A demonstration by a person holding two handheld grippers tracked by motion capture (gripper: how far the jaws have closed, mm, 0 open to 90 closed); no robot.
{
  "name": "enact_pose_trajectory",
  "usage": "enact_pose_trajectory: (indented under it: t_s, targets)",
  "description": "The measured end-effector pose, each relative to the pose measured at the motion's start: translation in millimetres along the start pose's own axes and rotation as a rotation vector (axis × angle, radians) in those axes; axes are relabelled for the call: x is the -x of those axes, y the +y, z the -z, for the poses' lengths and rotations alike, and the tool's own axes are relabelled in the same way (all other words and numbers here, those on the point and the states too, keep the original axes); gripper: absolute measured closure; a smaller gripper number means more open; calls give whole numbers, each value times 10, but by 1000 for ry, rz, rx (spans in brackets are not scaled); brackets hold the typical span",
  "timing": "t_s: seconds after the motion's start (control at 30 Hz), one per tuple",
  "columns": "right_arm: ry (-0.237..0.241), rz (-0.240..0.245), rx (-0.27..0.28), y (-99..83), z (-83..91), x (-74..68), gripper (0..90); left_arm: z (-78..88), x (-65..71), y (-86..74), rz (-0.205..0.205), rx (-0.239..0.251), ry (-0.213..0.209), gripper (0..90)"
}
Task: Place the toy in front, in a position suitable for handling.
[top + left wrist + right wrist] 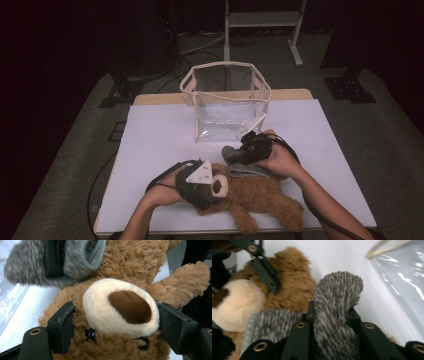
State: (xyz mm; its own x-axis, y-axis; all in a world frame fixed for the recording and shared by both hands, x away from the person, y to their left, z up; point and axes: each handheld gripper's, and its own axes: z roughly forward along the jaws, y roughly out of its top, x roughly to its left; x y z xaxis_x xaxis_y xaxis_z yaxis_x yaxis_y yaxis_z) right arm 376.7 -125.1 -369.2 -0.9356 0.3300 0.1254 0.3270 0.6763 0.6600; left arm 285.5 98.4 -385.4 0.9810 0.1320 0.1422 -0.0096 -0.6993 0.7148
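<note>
Dressing is only starting: left tongs (212,187) are clamping the teddy bear's (255,197) head on the table (150,135), while right tongs (239,152) are gripping a grey fuzzy sock (337,305) beside its shoulder, not yet pulled onto anything.

Left gripper (212,187) covering the near side of the teddy bear's (255,195) head; grey sock (50,265) blurred and cut off at the frame's top edge.
</note>
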Motion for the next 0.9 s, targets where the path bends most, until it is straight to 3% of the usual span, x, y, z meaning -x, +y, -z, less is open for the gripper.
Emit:
enact_pose_trajectory:
  t_s: [0.17,0.47,0.6,0.77,0.9]
  targets:
    - [-48,-64,25,-197,207,129,714,-4,-3,-1,-3,1,2,222]
    - [-129,-122,58,-615,661,225,714,-7,-10,-6,0,5,4,222]
    - [-119,-147,88,-709,782,217,714,-14,-23,-2,3,2,3,222]
    - [-92,-110,88,-581,710,163,713,-15,-21,2,-2,-4,5,222]
    - [-67,-83,61,-387,483,169,712,-15,-9,2,-2,-4,4,222]
